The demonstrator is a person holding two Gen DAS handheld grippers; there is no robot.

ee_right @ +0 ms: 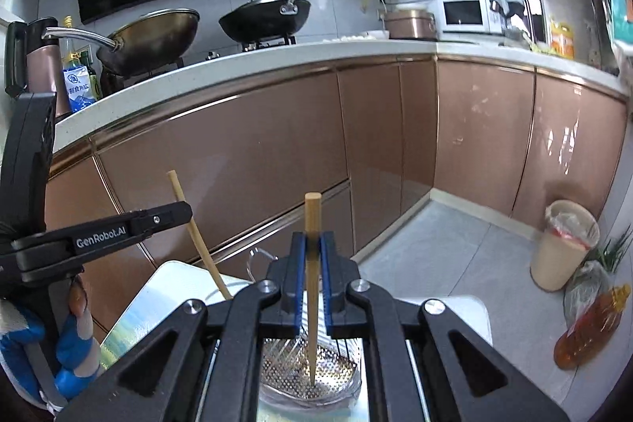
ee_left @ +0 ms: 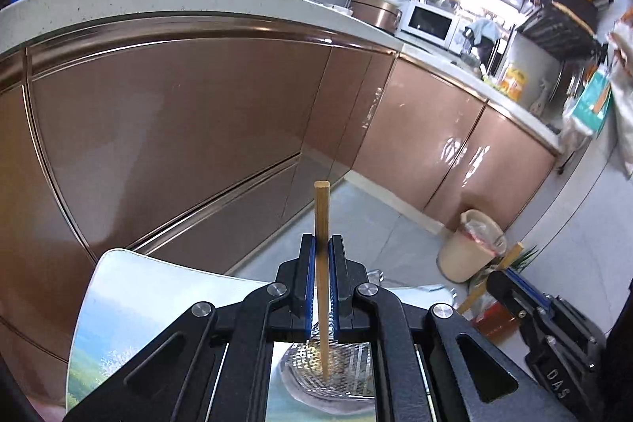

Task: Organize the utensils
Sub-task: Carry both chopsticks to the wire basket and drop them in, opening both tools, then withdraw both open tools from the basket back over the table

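Observation:
My left gripper (ee_left: 322, 244) is shut on a wooden chopstick (ee_left: 321, 216) that stands nearly upright. Its thin end points down into a perforated metal utensil holder (ee_left: 348, 362) below the jaws. In the right wrist view my right gripper (ee_right: 312, 240) is shut on a second chopstick (ee_right: 311, 220), whose tip hangs over the same holder (ee_right: 285, 370). The left gripper (ee_right: 184, 211) shows at the left there, with its chopstick (ee_right: 198, 236) slanting down toward the holder. The right gripper (ee_left: 504, 277) shows at the lower right of the left wrist view.
The holder stands on a small table (ee_left: 118, 303) with a landscape print. Copper-coloured cabinets (ee_right: 257, 153) under a white counter stand close behind. On the floor to the right are a beige bin (ee_right: 561, 244) and an oil bottle (ee_right: 589, 327). A gloved hand (ee_right: 75, 335) holds the left gripper.

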